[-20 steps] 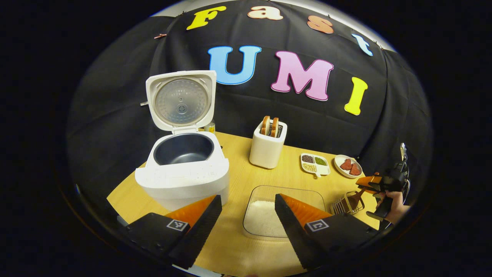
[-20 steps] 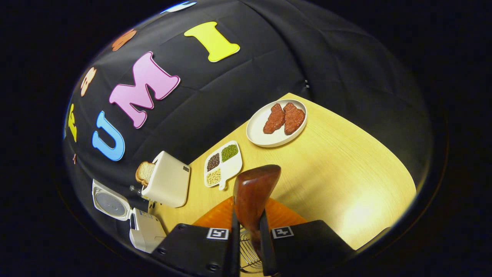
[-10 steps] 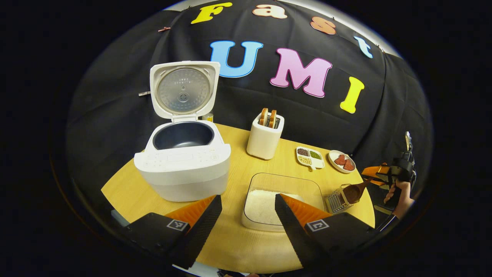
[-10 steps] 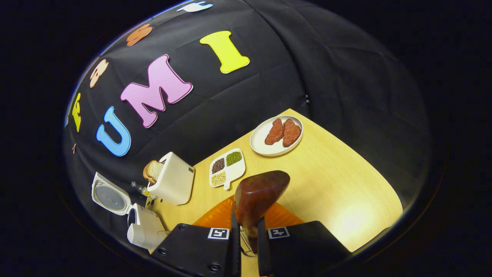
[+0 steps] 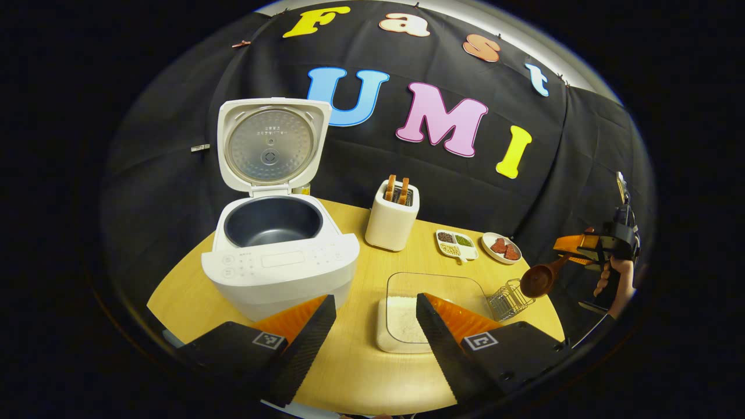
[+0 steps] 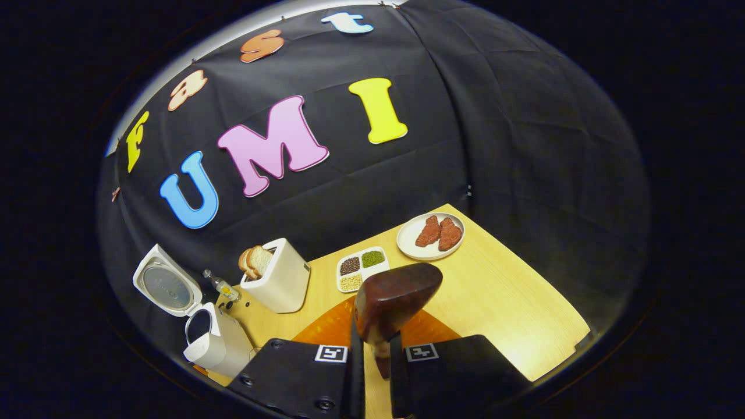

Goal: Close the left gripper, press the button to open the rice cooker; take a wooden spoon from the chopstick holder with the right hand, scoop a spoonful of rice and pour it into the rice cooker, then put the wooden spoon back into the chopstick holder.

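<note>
The white rice cooker (image 5: 279, 262) stands at the table's left with its lid up and its dark pot bare; it shows again as the rice cooker (image 6: 212, 343). A clear dish of rice (image 5: 407, 317) lies in front of my left gripper (image 5: 375, 334), which hangs open above the table's front edge. My right gripper (image 6: 375, 372) is shut on the handle of the wooden spoon (image 6: 393, 297). From the left gripper view the wooden spoon (image 5: 538, 279) hangs in the air above and right of the wire chopstick holder (image 5: 507, 298), held by the right gripper (image 5: 588, 250) and a hand (image 5: 611, 279).
A white toaster (image 5: 393, 218) with bread stands behind the rice dish. A divided dish of beans (image 5: 456, 244) and a plate of meat (image 5: 502, 248) lie at the back right. A small bottle (image 6: 221, 285) stands between cooker and toaster.
My right gripper has lifted the wooden spoon up out of the chopstick holder. My left gripper has drawn back and risen, with its fingers still apart.
</note>
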Demonstrator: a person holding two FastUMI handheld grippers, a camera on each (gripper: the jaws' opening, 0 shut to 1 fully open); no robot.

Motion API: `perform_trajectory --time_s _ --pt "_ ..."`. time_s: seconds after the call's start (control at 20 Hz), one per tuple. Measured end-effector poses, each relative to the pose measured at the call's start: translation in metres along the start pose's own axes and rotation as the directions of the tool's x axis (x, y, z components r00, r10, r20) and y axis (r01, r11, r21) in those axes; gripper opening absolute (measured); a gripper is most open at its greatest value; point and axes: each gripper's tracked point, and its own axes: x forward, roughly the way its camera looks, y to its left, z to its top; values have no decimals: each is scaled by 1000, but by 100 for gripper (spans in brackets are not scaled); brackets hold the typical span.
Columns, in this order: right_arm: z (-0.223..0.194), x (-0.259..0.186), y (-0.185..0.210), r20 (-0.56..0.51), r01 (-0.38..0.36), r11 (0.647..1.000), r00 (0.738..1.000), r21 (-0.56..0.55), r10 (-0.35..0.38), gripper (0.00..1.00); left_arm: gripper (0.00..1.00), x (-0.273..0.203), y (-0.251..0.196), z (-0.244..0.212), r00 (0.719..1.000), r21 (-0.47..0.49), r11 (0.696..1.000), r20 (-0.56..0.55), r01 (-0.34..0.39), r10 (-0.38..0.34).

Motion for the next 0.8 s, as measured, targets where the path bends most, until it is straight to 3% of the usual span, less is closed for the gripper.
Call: perform_trajectory --time_s 0.5,0.7,0.75,0.8 --pt "-64 0 108 -50 -110 993 993 -40 107 21 96 -31 84 -15 1000 -35 999 -8 -30 30" --pt "-104 14 125 -85 -118 988 990 -101 109 21 96 -39 108 -24 999 -44 998 -25 -46 45" --pt "-116 17 124 -94 -112 987 990 -118 101 17 96 -40 113 -26 998 -37 998 -26 -51 50" --pt "-127 21 124 -104 -106 985 990 -133 93 21 96 -40 120 -28 998 -28 998 -25 -61 60"
